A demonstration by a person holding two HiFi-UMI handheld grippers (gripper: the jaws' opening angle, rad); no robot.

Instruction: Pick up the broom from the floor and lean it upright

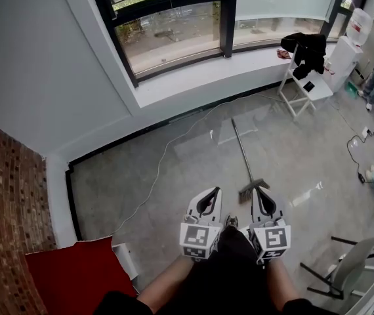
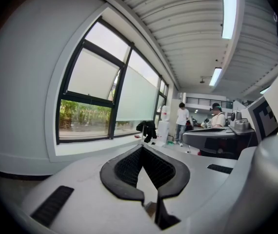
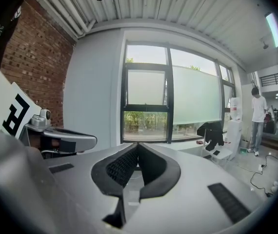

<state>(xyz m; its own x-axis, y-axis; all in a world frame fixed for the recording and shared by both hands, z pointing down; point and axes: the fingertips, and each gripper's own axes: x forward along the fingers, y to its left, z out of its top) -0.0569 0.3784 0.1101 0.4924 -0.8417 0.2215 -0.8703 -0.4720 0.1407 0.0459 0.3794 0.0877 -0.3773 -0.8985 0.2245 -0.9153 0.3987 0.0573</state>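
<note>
At lower centre of the head view, the left gripper is seen clenched on nothing, apart to the left of the broom. The right gripper, likewise shut and empty, is placed just beside the bristle head and is judged the nearer. The broom is laid flat on the floor, its handle stretched up-frame and slightly left toward the window.
</note>
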